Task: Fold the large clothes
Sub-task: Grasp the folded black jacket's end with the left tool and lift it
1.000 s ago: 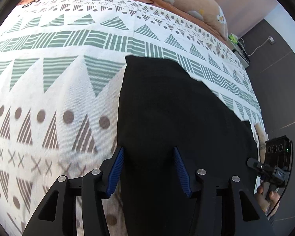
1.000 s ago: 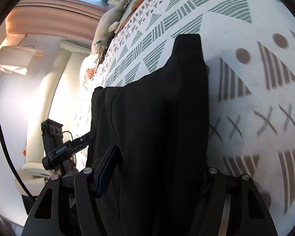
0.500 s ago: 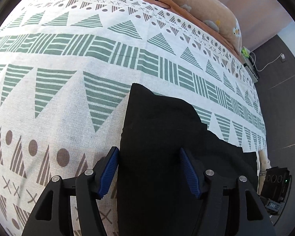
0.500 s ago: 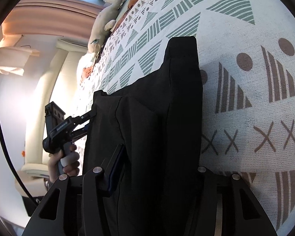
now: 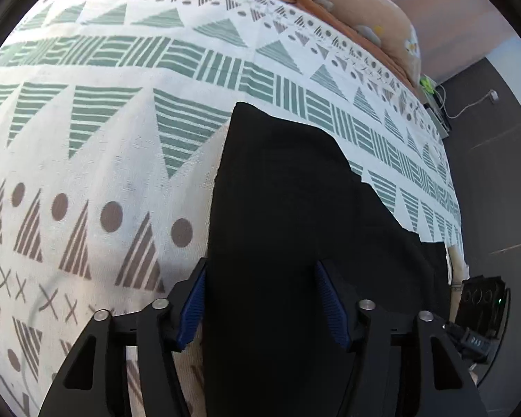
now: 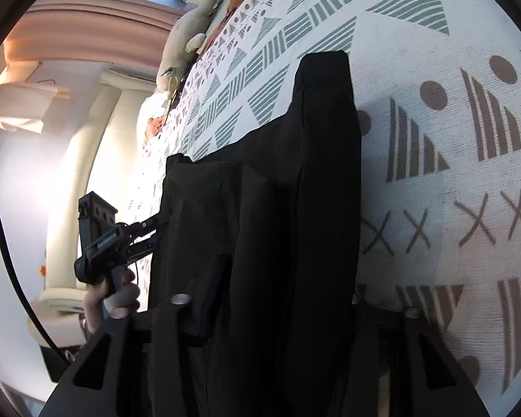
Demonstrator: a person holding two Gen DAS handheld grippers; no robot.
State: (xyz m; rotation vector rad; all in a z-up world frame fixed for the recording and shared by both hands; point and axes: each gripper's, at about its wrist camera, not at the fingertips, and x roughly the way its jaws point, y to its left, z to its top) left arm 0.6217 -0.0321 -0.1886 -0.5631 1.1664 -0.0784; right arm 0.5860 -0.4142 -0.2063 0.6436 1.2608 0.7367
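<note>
A large black garment [image 5: 288, 208] lies folded in layers on a bed with a patterned cover [image 5: 87, 173]; it also shows in the right wrist view [image 6: 278, 191]. My left gripper [image 5: 260, 299] is open, its blue-padded fingers [image 5: 192, 304] astride the garment's near end. My right gripper [image 6: 284, 299] is open too, its fingers spread around the garment's other end, the right finger mostly hidden behind cloth. The left gripper shows in the right wrist view [image 6: 149, 231], held by a hand at the garment's far edge.
The patterned bed cover [image 6: 451, 139] spreads around the garment. Plush toys and pillows [image 5: 371, 17] line the head of the bed. A dark floor with cables [image 5: 486, 139] lies past the bed's right edge. Curtains and a cream sofa [image 6: 87, 139] stand beyond.
The left gripper pulled back along the garment, then eased forward a little. The right gripper stayed at its end with fingers spread. The garment stays flat.
</note>
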